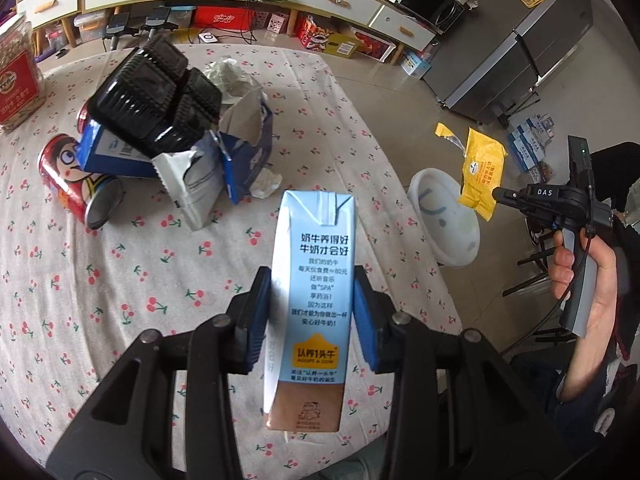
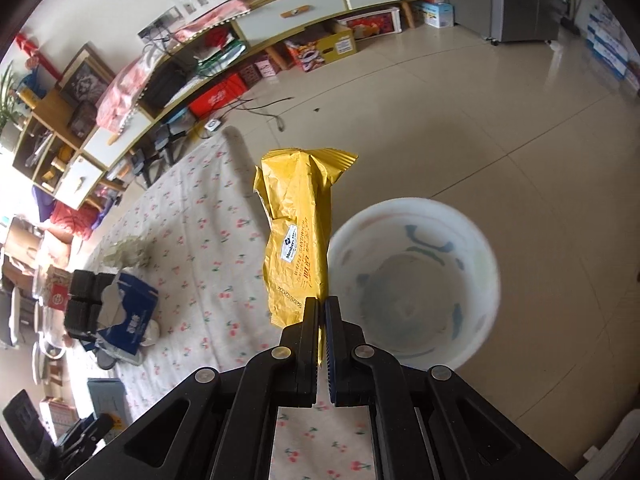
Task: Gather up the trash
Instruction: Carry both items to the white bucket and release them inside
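The white bin [image 2: 416,284] on the floor is the thing to watch, standing just off the table's [image 1: 168,280] right-hand edge and lower than the cloth. The right gripper [image 2: 322,308] is pressed nearly together on the bottom end of a yellow wrapper [image 2: 298,232], pinching only a thin strip of it; the rest stands loose beyond the fingers. In the right wrist view the wrapper sits over the table's edge, just left of the bin's rim rather than over its mouth. Let go here and I judge it could catch the rim or flutter to the tiles, being light and crumpled.

The left gripper [image 1: 312,320] clamps a blue milk carton [image 1: 310,304] across its sides, over the table and well short of the bin. The grip is near the carton's middle, so it looks secure, though a squeezed carton might dribble if anything is left inside.

Farther from the bin, across the table, lie the remaining pieces: a black plastic tray [image 1: 152,92] atop a torn blue box [image 1: 236,152], a red can [image 1: 76,180] on its side, crumpled tissue [image 1: 266,184]. The can could roll if nudged.

Room is good: bare floor lies beyond the bin, and the cloth between the pile and the bin is open. Both grippers heading for the one mouth might crowd each other.
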`<action>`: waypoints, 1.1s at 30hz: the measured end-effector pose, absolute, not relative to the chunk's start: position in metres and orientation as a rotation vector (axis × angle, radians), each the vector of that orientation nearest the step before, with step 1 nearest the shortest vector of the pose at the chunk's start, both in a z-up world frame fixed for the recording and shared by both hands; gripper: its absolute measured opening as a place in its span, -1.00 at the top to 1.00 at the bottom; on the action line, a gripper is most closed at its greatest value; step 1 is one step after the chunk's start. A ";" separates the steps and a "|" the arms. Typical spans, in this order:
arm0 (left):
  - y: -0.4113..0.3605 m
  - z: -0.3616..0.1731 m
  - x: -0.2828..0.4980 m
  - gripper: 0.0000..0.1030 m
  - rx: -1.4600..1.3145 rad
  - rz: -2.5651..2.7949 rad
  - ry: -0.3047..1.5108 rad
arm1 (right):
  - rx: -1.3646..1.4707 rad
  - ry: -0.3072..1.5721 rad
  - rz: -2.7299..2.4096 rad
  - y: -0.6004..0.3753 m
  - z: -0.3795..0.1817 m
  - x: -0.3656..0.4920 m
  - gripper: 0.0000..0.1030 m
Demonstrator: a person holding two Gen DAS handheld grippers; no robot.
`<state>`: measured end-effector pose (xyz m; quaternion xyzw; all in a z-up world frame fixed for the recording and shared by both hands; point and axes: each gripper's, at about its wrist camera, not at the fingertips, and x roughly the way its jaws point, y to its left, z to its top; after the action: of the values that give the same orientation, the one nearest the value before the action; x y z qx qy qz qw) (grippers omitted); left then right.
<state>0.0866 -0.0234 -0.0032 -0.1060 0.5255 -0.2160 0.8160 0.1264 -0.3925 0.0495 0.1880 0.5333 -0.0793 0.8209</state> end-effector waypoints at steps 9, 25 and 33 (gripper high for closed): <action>-0.106 0.005 0.105 0.20 -0.228 -0.572 1.109 | 0.322 1.342 -0.292 -0.436 -0.008 0.129 0.83; -0.259 -0.028 0.146 0.19 -0.340 -0.668 1.138 | 0.569 1.141 -0.357 -0.479 0.026 0.100 0.14; -0.264 -0.033 0.150 -0.28 -0.314 -0.630 1.128 | 0.572 1.112 -0.409 -0.489 0.030 0.094 -0.01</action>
<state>0.1503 -0.2644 -0.0328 -0.1457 0.5235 -0.2924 0.7869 0.0937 -0.4888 0.0305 0.2656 0.5168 -0.1901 0.7913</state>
